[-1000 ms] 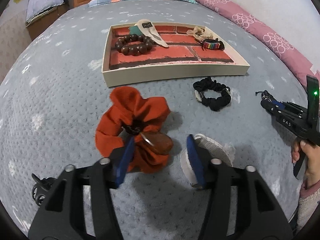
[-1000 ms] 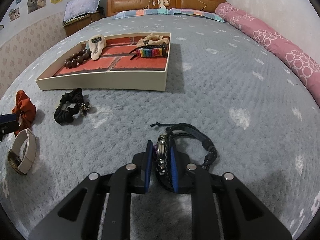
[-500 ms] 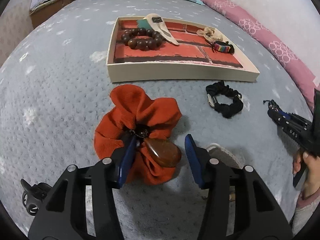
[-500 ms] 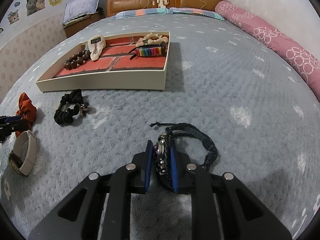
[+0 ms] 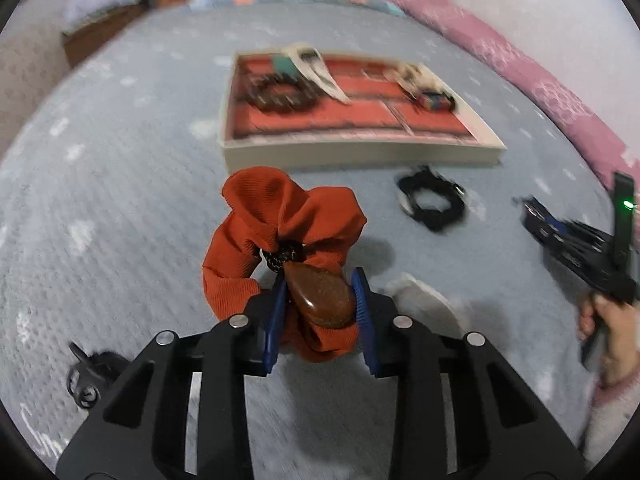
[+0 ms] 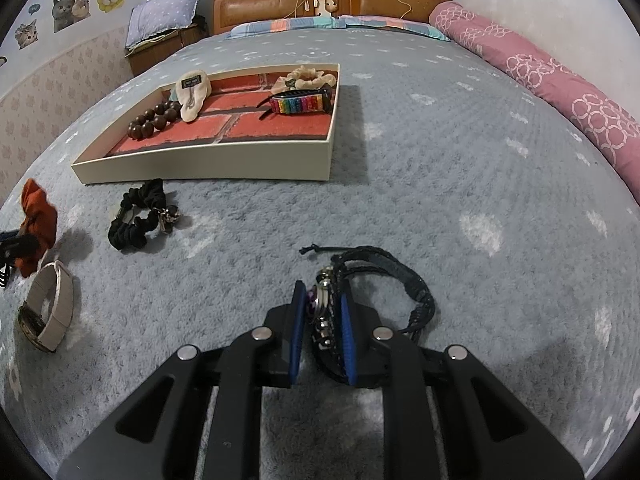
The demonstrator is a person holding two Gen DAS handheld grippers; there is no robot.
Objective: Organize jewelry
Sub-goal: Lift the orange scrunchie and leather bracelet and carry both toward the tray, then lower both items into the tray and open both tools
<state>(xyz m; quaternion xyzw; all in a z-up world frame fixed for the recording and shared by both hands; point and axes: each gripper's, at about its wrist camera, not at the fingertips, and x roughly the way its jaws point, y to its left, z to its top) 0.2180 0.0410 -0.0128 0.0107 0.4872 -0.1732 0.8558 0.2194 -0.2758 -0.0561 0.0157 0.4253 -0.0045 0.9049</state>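
Observation:
An orange scrunchie (image 5: 280, 216) with a brown teardrop stone (image 5: 320, 296) lies on the grey bedspread in the left wrist view. My left gripper (image 5: 320, 308) is closing its jaws, and the blue pads touch the stone and the cloth on both sides. In the right wrist view my right gripper (image 6: 324, 316) is shut on a black braided bracelet (image 6: 400, 276) resting on the bedspread. A cream tray (image 6: 208, 168) with a red brick-pattern floor stands farther back, holding a brown bead bracelet (image 6: 154, 120), a rainbow bracelet (image 6: 298, 104) and a cream scrunchie (image 6: 308, 76).
A black scrunchie (image 6: 136, 216) lies just in front of the tray. A watch with a white strap (image 6: 52, 308) lies at the left near the orange scrunchie (image 6: 38, 216). A black clip (image 5: 88, 376) sits at the lower left. A pink bolster (image 6: 540, 76) runs along the right edge.
My left gripper has moved in over the orange scrunchie and narrowed its jaws onto the brown stone. The right gripper and the black bracelet have kept still.

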